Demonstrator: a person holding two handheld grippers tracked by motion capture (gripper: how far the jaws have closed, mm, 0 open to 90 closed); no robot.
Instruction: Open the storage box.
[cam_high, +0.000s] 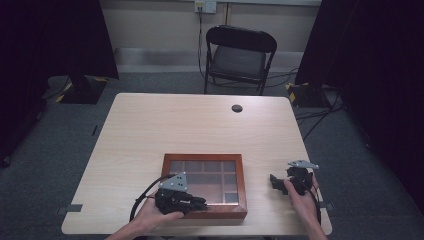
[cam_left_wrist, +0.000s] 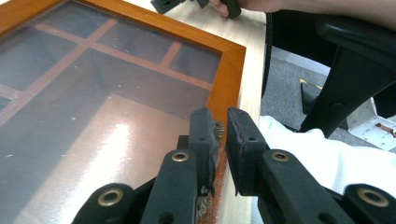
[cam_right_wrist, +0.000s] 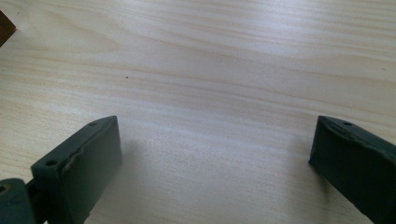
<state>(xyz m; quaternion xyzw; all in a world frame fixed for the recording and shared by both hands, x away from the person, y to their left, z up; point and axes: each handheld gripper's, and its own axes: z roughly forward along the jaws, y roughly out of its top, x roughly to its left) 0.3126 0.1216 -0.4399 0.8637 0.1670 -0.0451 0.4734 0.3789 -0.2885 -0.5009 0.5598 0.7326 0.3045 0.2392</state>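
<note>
Setting: a person is sitting at a pale wooden table (cam_high: 150, 125), with both forearms coming in from the near edge and a black two-jaw gripper in each hand.

Box: a wooden display box (cam_high: 204, 186) with an orange-brown frame and a glass lid is lying flat near the table's front edge, slightly left of centre. Through the glass, wooden dividers are showing several compartments.

Left gripper: the left gripper (cam_high: 197, 203) is resting over the box's near-left part, pointing toward the person's right along the front rail. In the left gripper view its jaws (cam_left_wrist: 222, 135) are standing almost together over the near edge of the frame (cam_left_wrist: 229, 74), pinching a small brass-coloured metal piece (cam_left_wrist: 217, 129), seemingly a catch on the box's front.

Right gripper: the right gripper (cam_high: 278, 183) is sitting on the table just to the right of the box, apart from it, held in the person's right hand (cam_high: 303, 197). In the right gripper view its jaws are spread wide, with bare tabletop (cam_right_wrist: 210, 93) between them and nothing gripped.

Background: a black folding chair (cam_high: 239, 57) is standing beyond the far edge of the table, on grey carpet.
</note>
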